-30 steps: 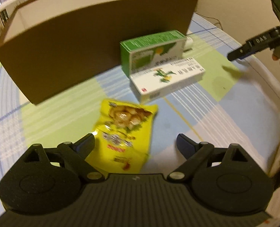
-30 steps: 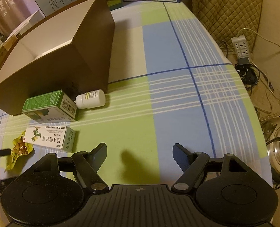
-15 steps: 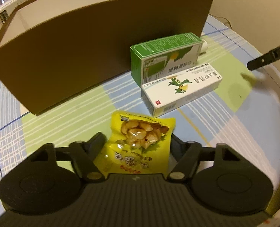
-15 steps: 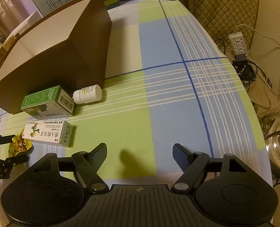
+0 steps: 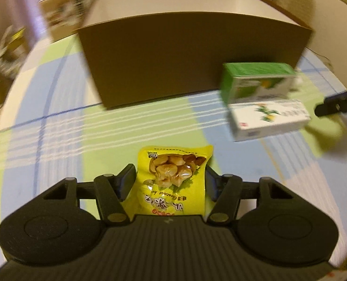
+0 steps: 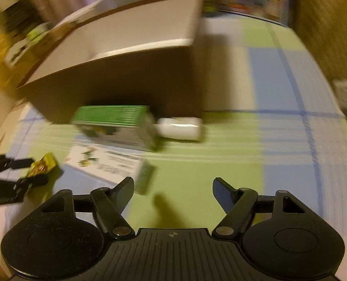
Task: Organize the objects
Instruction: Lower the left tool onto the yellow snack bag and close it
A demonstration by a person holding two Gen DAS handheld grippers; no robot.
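Yellow snack packet (image 5: 173,175): clamped between the fingers of your left hand-held gripper (image 5: 171,178), above the checked tabletop (image 5: 56,135), before the brown box (image 5: 192,56). Right hand-held gripper (image 6: 173,187): spread wide, holding nothing, near the green carton (image 6: 115,121) and white bottle (image 6: 180,128).

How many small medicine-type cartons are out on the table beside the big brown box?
2: the green carton standing against the brown box, and the white carton lying just in front of it. Others may be hidden inside.
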